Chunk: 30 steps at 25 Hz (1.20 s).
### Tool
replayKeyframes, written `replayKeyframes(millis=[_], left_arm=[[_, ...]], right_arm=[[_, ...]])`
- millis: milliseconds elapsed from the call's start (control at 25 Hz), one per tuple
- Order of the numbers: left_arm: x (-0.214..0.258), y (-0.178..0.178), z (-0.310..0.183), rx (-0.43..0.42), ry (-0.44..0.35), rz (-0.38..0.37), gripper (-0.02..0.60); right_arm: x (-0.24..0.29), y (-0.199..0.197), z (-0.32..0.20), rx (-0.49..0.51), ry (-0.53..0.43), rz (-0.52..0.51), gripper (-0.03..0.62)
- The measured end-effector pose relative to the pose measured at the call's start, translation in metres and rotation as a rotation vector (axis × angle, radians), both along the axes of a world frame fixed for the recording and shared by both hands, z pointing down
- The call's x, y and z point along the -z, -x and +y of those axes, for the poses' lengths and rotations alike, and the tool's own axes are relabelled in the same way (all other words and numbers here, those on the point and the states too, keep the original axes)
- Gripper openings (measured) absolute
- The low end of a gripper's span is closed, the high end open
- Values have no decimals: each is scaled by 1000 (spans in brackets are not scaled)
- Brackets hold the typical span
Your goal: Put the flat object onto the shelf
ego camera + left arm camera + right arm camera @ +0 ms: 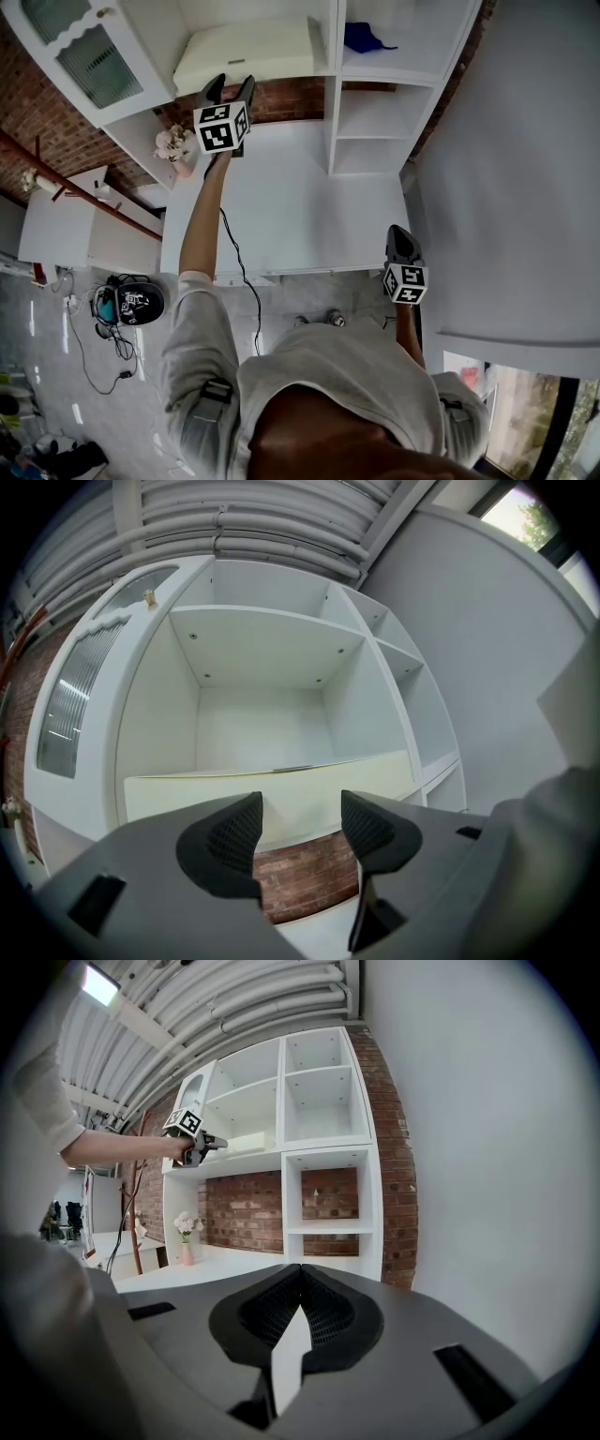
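Left hand-held gripper (300,832) near flat object (281,785)

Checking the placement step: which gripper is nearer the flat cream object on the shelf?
Left. The left gripper is right in front of the flat cream object, fingers apart, empty. The right gripper is far back, by the counter's near edge.

I can read no words, numbers or brands anywhere, only wordless black-and-white square markers (221,127) on my left claw (232,89) and right claw (401,232).
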<state>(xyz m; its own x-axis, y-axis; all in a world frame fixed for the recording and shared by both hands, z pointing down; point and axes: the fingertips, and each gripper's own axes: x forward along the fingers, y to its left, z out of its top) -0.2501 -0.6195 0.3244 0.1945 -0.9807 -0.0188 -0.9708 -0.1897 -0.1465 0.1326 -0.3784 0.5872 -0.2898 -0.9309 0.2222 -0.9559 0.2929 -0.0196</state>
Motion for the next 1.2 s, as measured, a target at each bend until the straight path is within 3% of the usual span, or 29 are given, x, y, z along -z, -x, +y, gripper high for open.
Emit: replayKeyframes(millis=[440, 720, 960, 1200], left_arm=[[1, -5, -18, 34, -14, 0, 272], [-1, -4, -13, 4, 8, -3, 270], [-9, 4, 8, 33, 3, -37, 143], [-25, 20, 40, 48, 4, -14, 34]], right_arm=[[-2, -17, -10, -37, 3, 0, 28], [2, -8, -9, -10, -2, -4, 28], [0, -3, -6, 17, 4, -2, 28], [0, 12, -2, 65, 5, -2, 28]])
